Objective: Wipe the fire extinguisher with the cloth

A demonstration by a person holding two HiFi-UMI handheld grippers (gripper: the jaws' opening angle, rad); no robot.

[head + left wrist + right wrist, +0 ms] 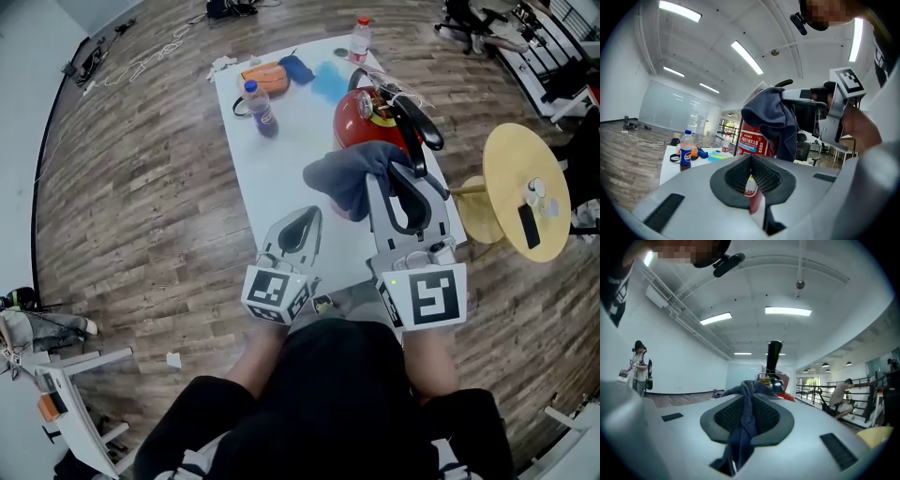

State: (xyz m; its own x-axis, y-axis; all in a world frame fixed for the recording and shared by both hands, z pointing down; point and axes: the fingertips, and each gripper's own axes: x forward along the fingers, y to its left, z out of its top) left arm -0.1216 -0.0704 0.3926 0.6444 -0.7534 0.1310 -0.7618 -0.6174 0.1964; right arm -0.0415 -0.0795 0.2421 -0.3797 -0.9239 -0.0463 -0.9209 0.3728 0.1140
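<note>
Bottle (261, 105) stood on table (272, 187), well ahead and left of left gripper (312, 214). Left gripper hung over the table's near part with its jaws together and nothing in them. Cloth (342, 178) sat bunched just right of that tip. Right gripper (389, 173) was clamped on a fold of it. Extinguisher (361, 117) stood just beyond right gripper's tip, with the cloth across its upper near side. I could not confirm contact.
</note>
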